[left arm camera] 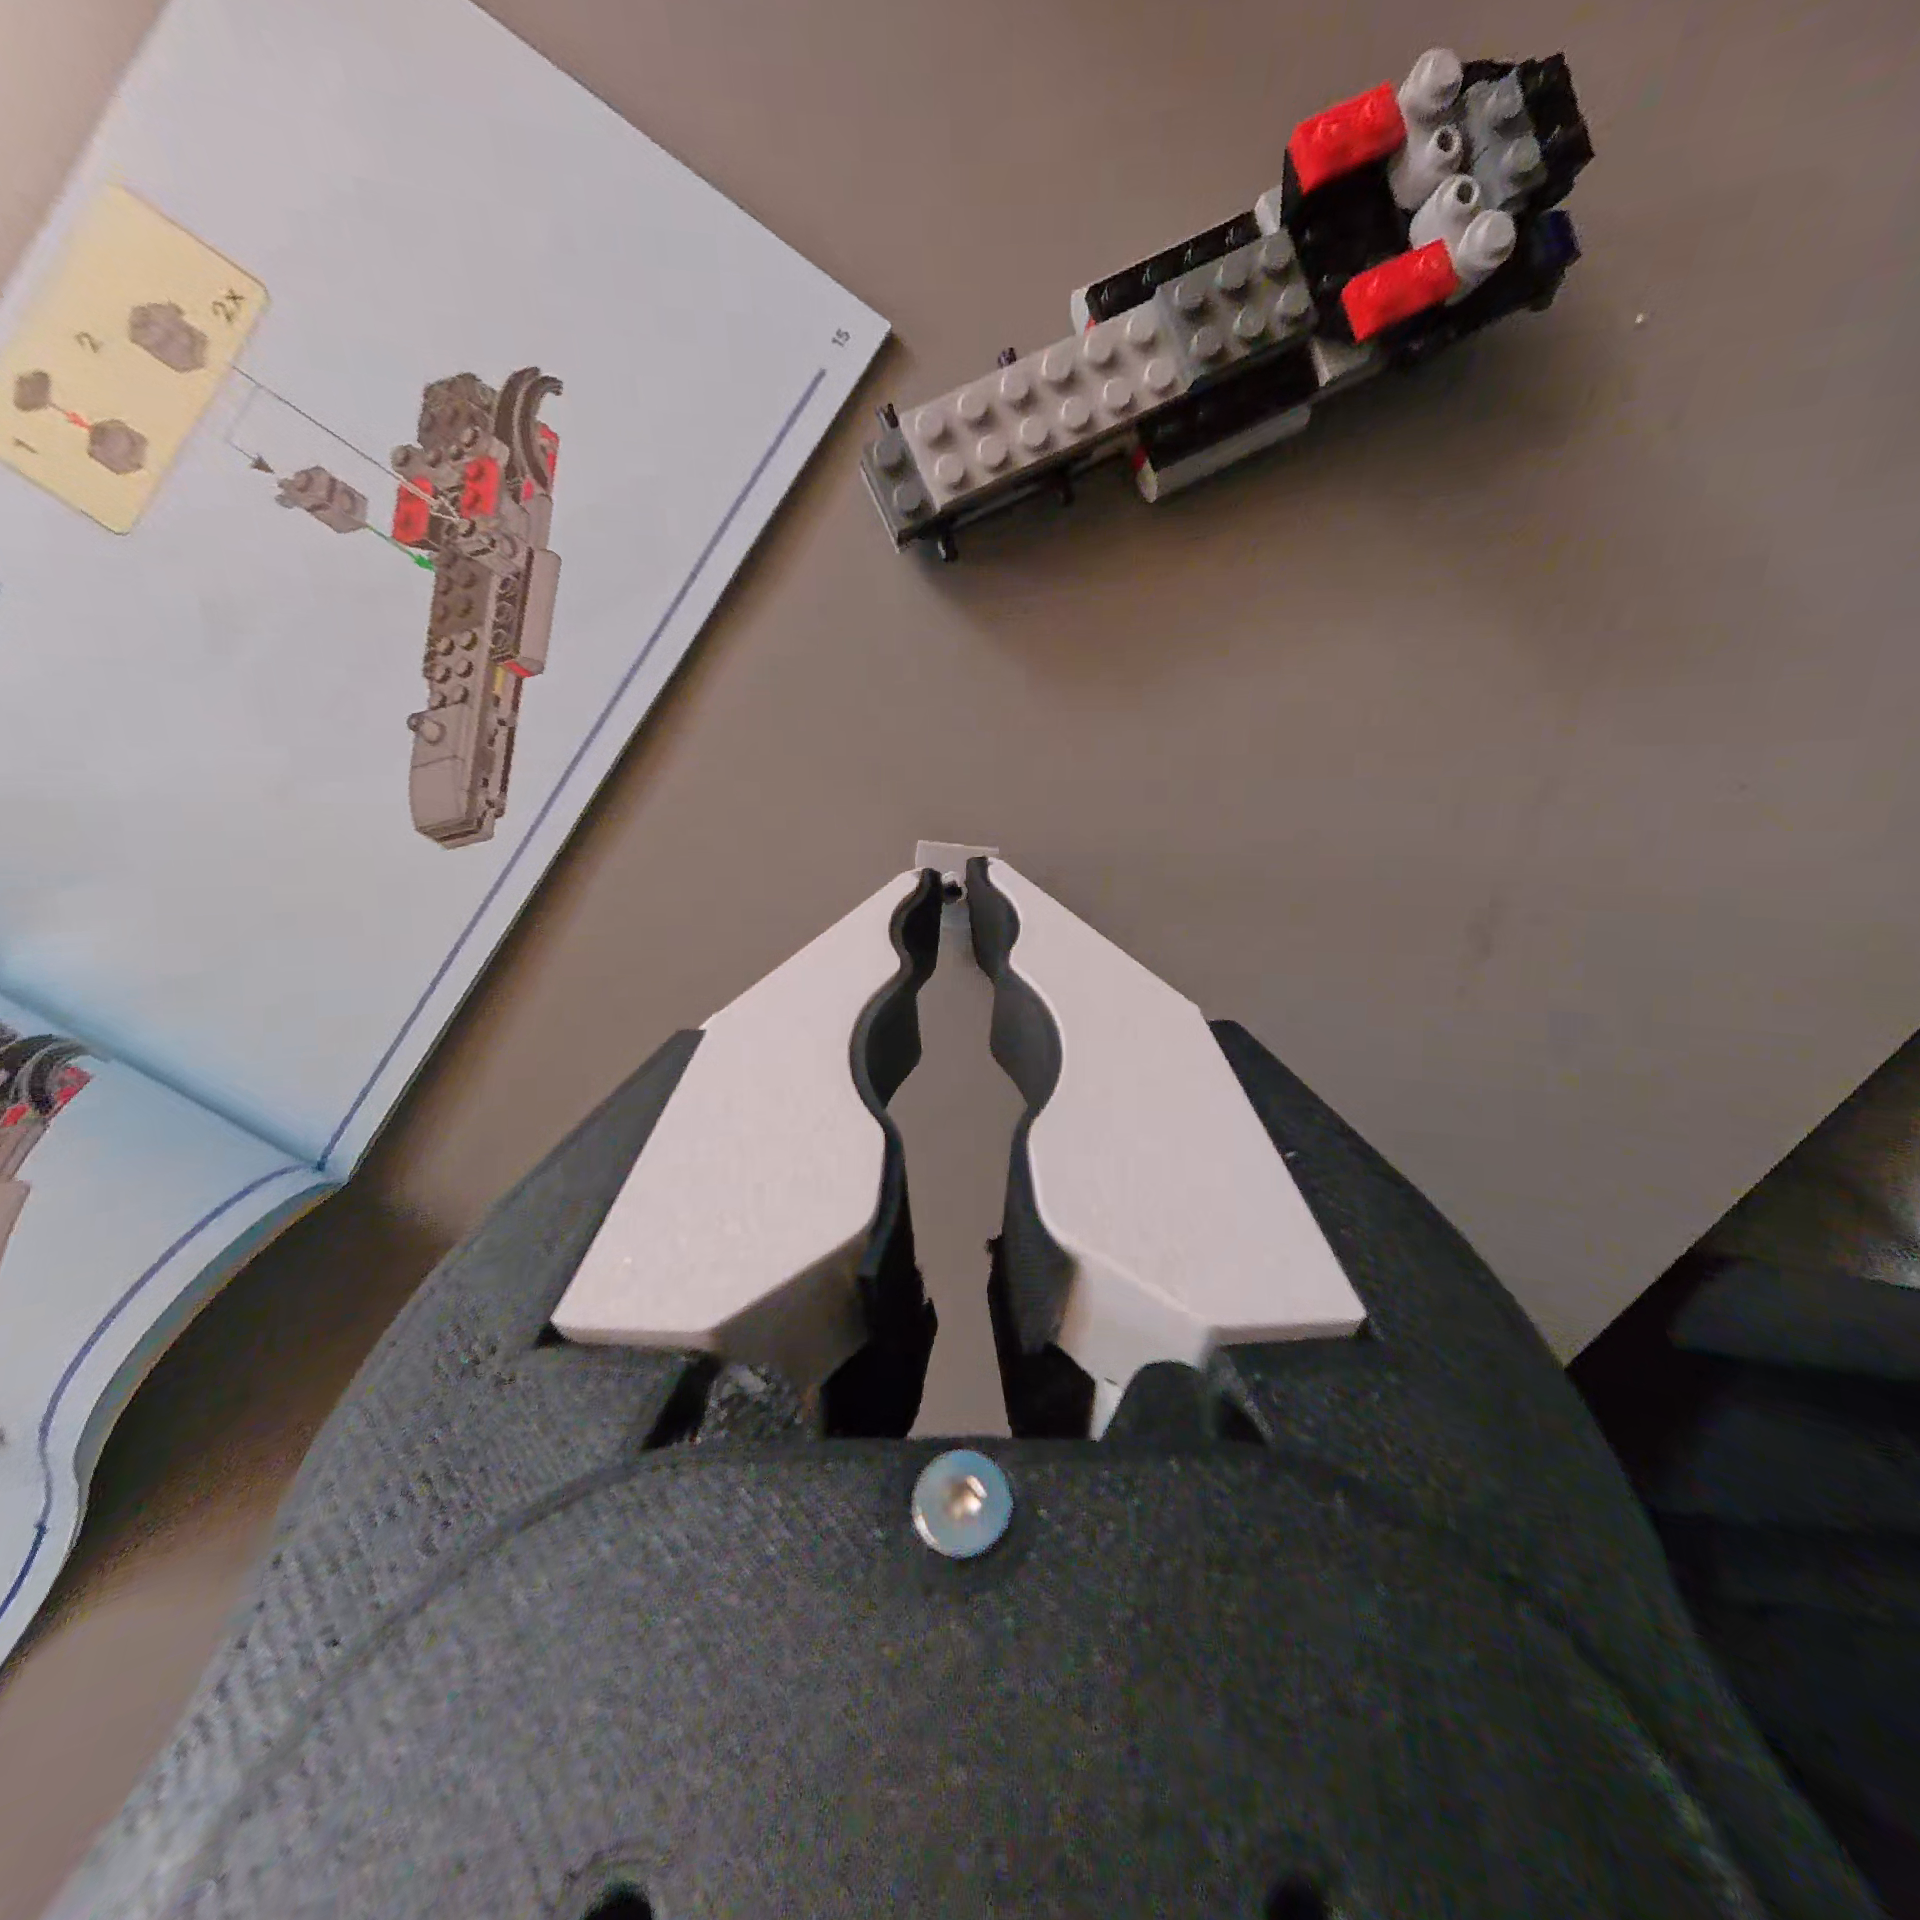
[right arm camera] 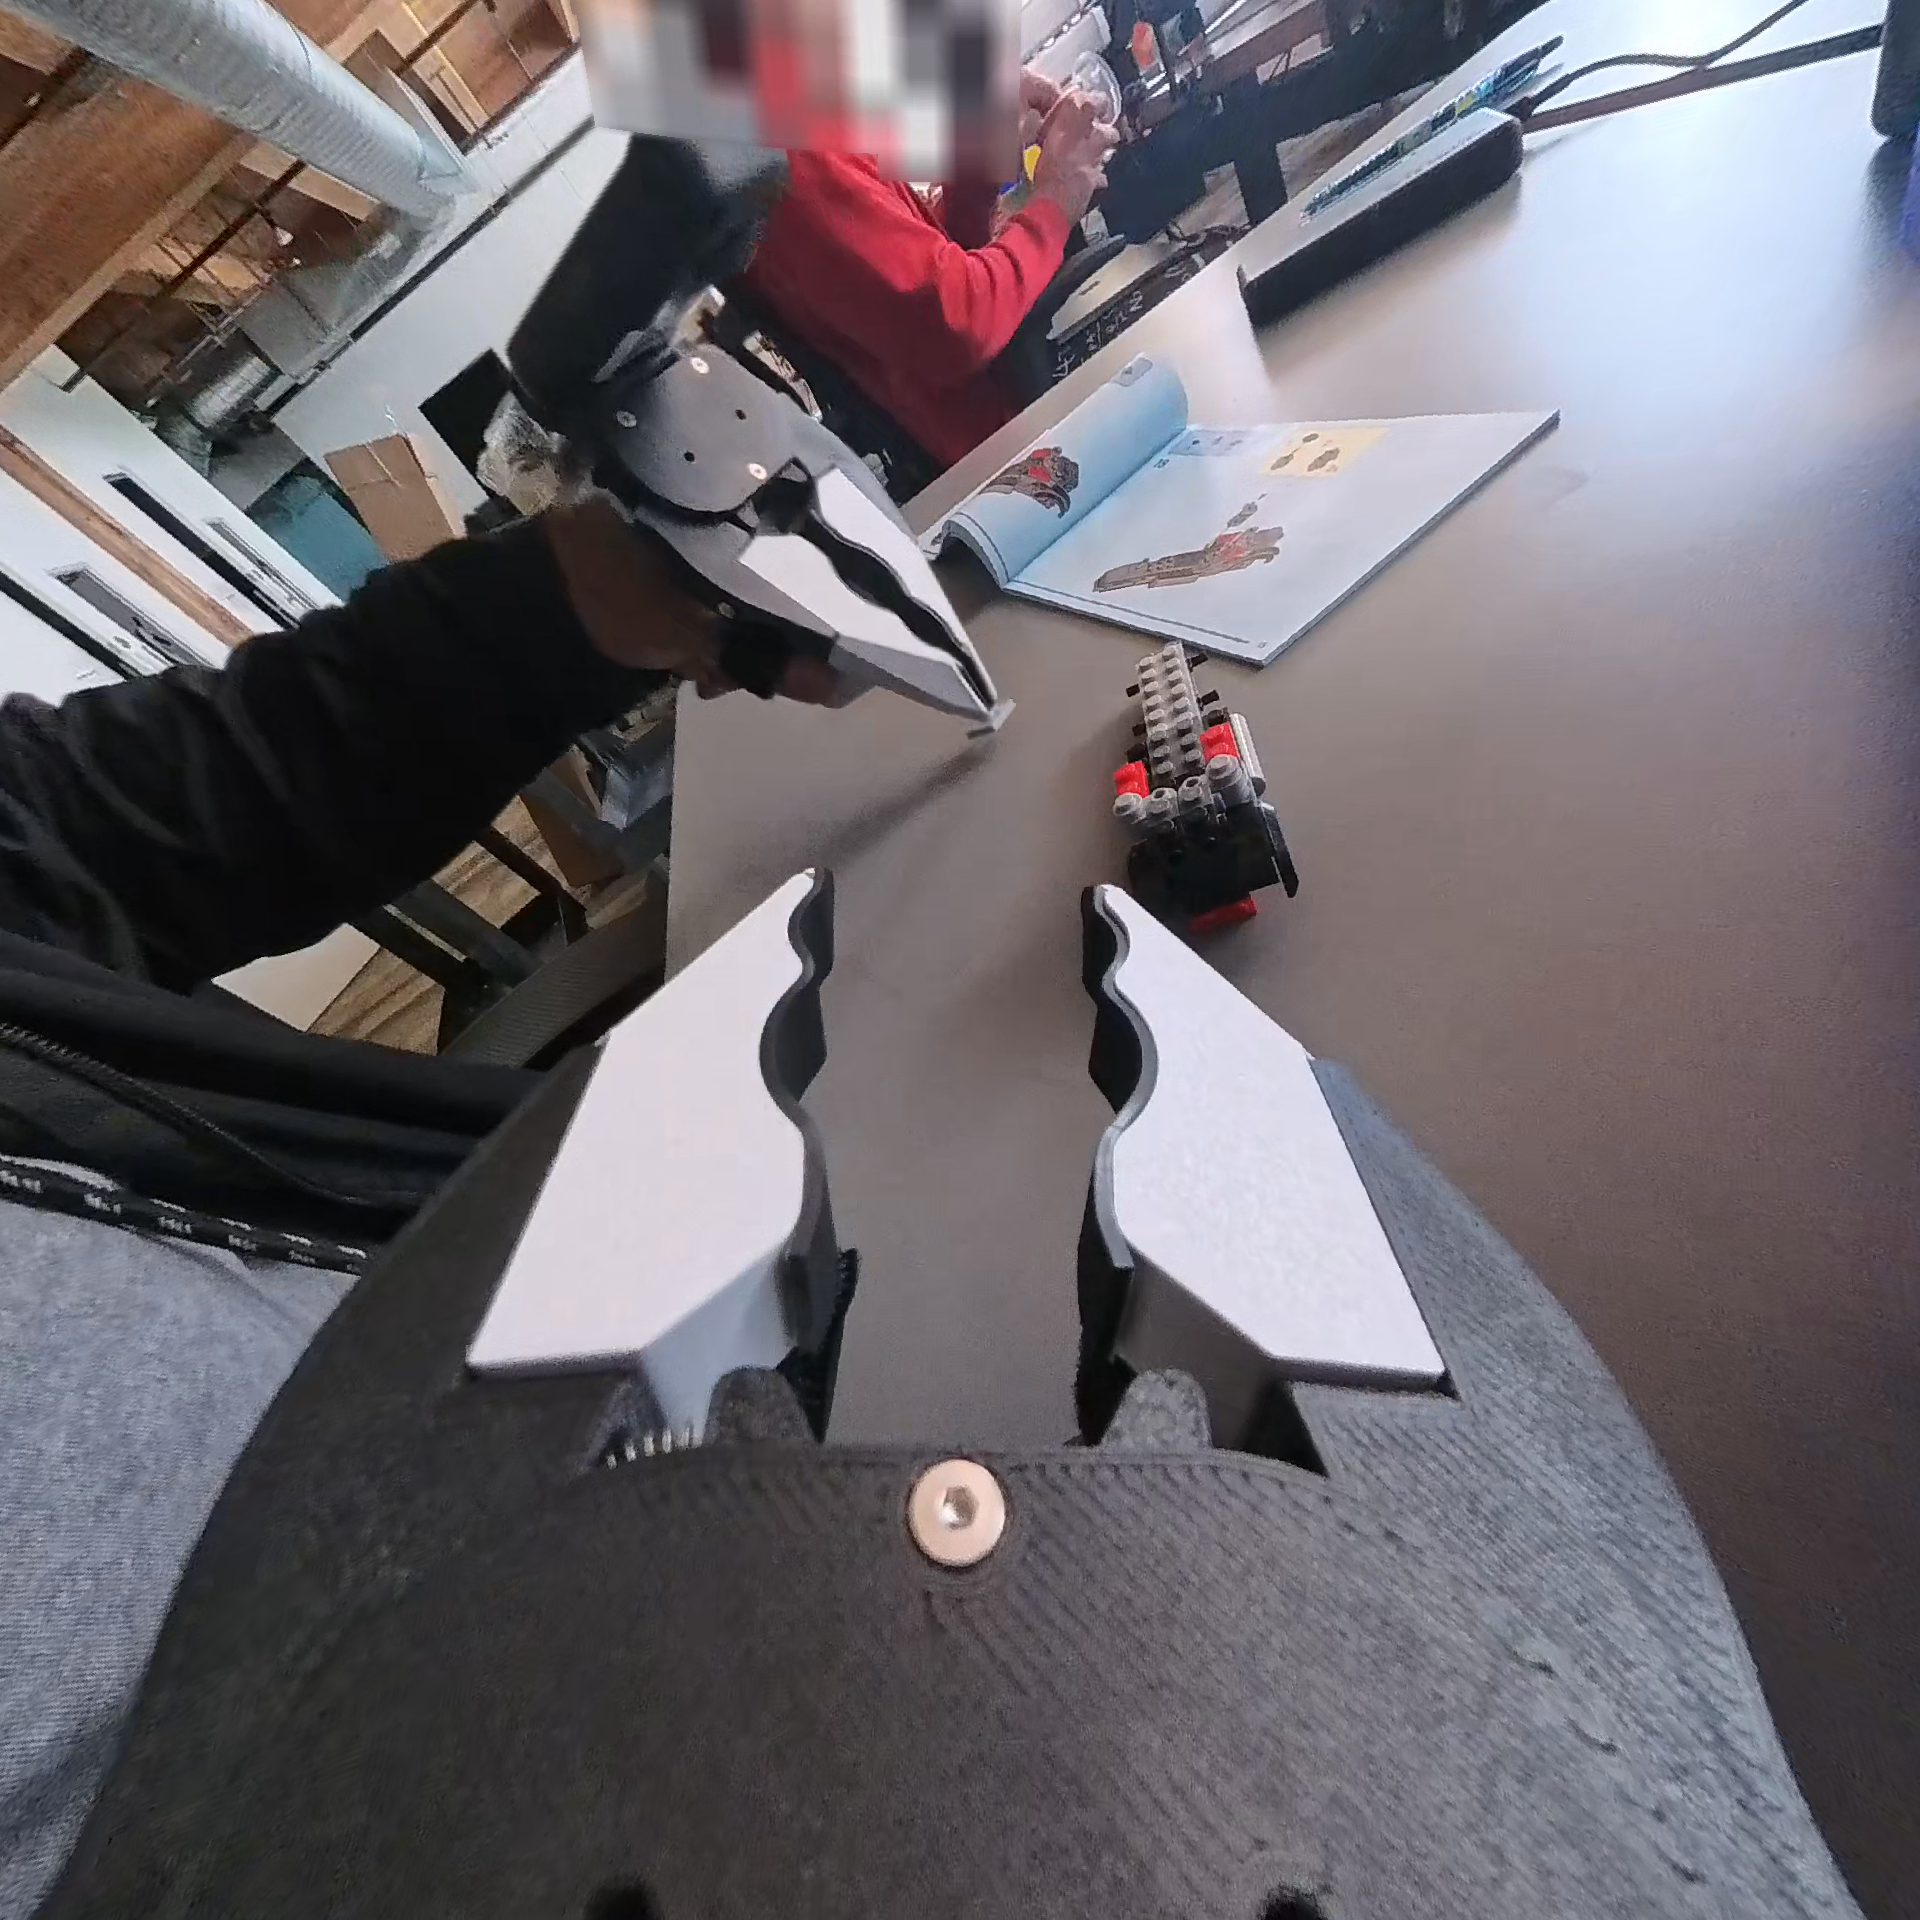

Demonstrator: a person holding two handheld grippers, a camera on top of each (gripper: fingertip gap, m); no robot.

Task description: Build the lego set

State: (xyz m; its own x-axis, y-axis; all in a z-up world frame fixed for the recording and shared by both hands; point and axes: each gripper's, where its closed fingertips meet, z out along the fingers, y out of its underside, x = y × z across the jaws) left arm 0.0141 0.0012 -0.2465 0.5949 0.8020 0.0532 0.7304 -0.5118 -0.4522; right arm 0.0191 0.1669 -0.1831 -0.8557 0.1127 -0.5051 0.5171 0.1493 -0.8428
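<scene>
Surface (left arm camera: 1247, 779): dark, matte, carries everything. Instruction booklet (left arm camera: 364, 520) lies open on it, to the left of the left hand-held gripper (left arm camera: 954, 883).

Lego model (left arm camera: 1226, 343), partly built, grey, black and red, lies flat on the surface ahead and to the right of the left hand-held gripper, well apart from it. In the right wrist view the same model (right arm camera: 1205, 790) sits just beyond the right hand-held gripper (right arm camera: 956, 914), slightly to its right, not between the fingers.

Left hand-held gripper: fingers drawn together at the tips on a small pale grey piece (left arm camera: 956, 854); its kind is hard to tell, probably a small plate. Right hand-held gripper: fingers apart, holding nothing.

Risks, by judgement:
- Model is unrestrained; pressing a part on could slide or tip it unless the right hand-held gripper braces it first.
- The pinch on the small piece is at the very tips; a twist or bump on approach could let it slip out.
- Misaligned studs could pop neighbouring bricks loose.
</scene>
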